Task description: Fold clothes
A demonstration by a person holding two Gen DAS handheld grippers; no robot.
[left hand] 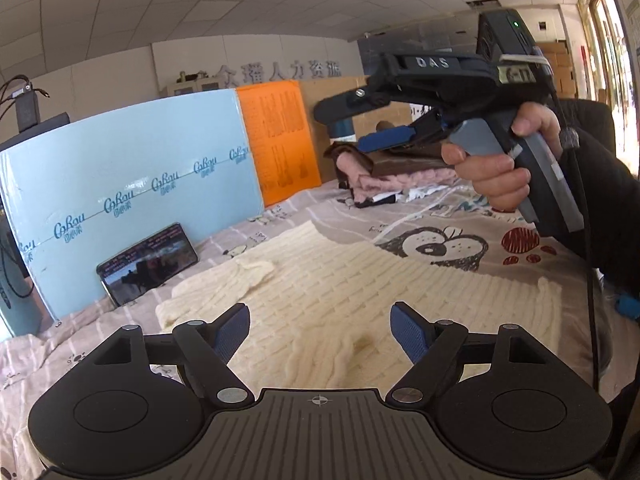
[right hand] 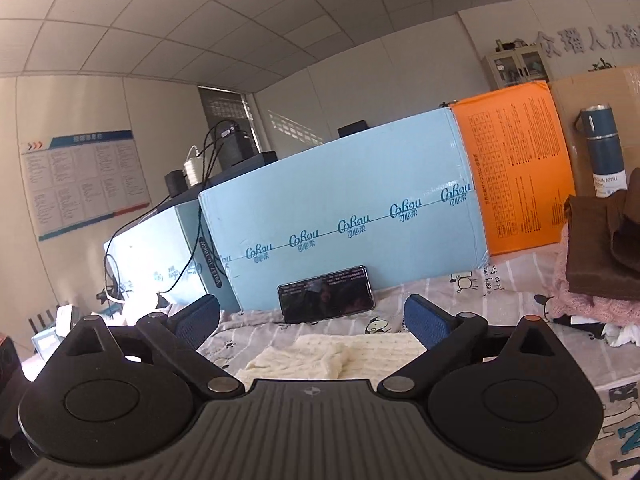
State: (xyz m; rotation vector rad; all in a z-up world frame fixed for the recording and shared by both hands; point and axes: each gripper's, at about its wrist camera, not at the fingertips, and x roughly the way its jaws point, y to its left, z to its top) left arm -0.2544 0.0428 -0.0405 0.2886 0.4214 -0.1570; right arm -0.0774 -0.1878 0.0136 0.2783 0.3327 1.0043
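Left gripper (left hand: 320, 330) low over the cream cable-knit sweater (left hand: 340, 280), jaws spread wide, nothing between the blue pads; sweater lies flat on the cartoon-print bedsheet (left hand: 460, 216), one sleeve (left hand: 224, 284) folded in toward the phone side. Right gripper (right hand: 314, 320) held up above the bed, jaws wide, nothing gripped; in the left wrist view it hangs in the air in the person's right hand (left hand: 500, 160), well above the sweater. Containers: light blue Cobou carton (right hand: 360, 208) standing at the bed's far edge, closed, contents not visible; orange printed board (right hand: 516, 168) beside it, brown cardboard box (right hand: 592, 92) behind. Smartphone (right hand: 326, 294) leans against the blue carton, screen lit. Pile of folded clothes (right hand: 592, 256), brown on pink knit, at the right end of the bed; blue vacuum bottle (right hand: 604, 148) stands behind it.
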